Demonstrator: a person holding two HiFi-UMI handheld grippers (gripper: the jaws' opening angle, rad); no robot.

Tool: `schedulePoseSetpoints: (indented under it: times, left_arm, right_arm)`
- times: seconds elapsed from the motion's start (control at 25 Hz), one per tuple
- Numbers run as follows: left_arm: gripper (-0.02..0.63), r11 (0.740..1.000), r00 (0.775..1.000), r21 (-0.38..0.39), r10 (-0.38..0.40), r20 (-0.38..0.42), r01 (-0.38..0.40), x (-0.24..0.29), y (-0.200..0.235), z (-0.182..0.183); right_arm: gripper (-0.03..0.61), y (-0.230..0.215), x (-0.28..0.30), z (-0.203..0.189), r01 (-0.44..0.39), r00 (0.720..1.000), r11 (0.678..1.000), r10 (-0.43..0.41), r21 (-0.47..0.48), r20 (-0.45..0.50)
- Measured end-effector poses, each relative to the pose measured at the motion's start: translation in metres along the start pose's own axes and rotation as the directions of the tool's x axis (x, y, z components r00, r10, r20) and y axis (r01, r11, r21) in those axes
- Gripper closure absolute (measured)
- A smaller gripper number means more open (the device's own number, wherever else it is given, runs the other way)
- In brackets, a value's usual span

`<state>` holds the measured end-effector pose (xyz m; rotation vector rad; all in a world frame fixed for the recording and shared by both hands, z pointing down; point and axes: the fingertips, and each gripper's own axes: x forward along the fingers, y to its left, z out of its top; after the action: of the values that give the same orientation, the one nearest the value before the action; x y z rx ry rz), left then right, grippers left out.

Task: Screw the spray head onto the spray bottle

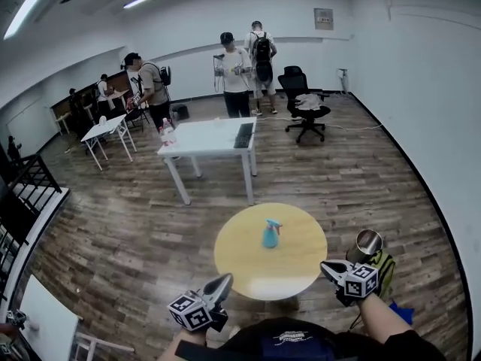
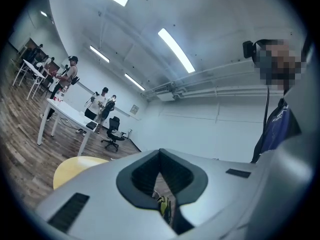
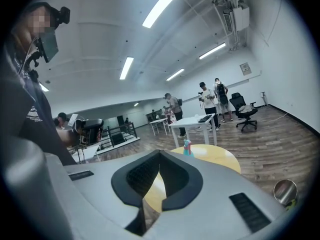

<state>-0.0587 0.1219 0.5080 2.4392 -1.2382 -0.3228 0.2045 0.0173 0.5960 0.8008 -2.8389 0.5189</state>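
A small blue spray bottle (image 1: 271,234) stands upright near the middle of a round yellow table (image 1: 240,265). It is too small to tell how its head sits. My left gripper (image 1: 224,280) hovers at the table's near left edge, shut and empty. At the near right edge my right gripper (image 1: 328,266) is likewise shut on nothing. The right gripper view shows the bottle (image 3: 187,146) far ahead on the yellow table (image 3: 220,158), beyond the closed jaws of the right gripper (image 3: 160,159). In the left gripper view the left gripper (image 2: 160,156) is shut, with the table (image 2: 75,168) off to the left.
A shiny metal bin (image 1: 368,243) and a yellow-green object (image 1: 385,268) stand on the wooden floor right of the table. Further back are a white desk (image 1: 203,138) with a keyboard, a black office chair (image 1: 304,102) and several people standing.
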Motion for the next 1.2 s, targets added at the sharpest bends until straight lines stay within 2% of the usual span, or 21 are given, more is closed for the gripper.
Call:
schedulePoseSetpoints:
  times: [0.24,0.56,0.72,1.0,1.2]
  left_arm:
    - [0.598,0.995,0.995,-0.005,-0.101,-0.013,0.101,0.022,0.077,0.027]
    - [0.598,0.975,0.973,0.021,-0.219,-0.074,0.221,0.026,0.199,0.091]
    - [0.598,0.966,0.962,0.003,-0.256,-0.092,0.257,0.033,0.249,0.103]
    - [0.598,0.958,0.952,-0.05,-0.285,-0.11,0.282,0.069,0.276,0.094]
    - [0.598,0.972,0.965,-0.043,-0.235,-0.114,0.232,0.086,0.28,0.088]
  right_arm:
    - [0.548,-0.009,0.067,0.016,0.067,0.998,0.997,-0.067,-0.024,-0.002]
    - [0.517,0.006,0.184,0.044,0.181,0.983,0.984,-0.181,-0.001,0.034]
    - [0.488,0.015,0.234,0.037,0.187,0.982,0.982,-0.187,-0.012,-0.002]
    - [0.446,-0.016,0.251,0.03,0.214,0.976,0.977,-0.214,-0.001,-0.05]
    - [0.411,-0.06,0.257,0.023,0.191,0.979,0.982,-0.189,0.008,-0.073]
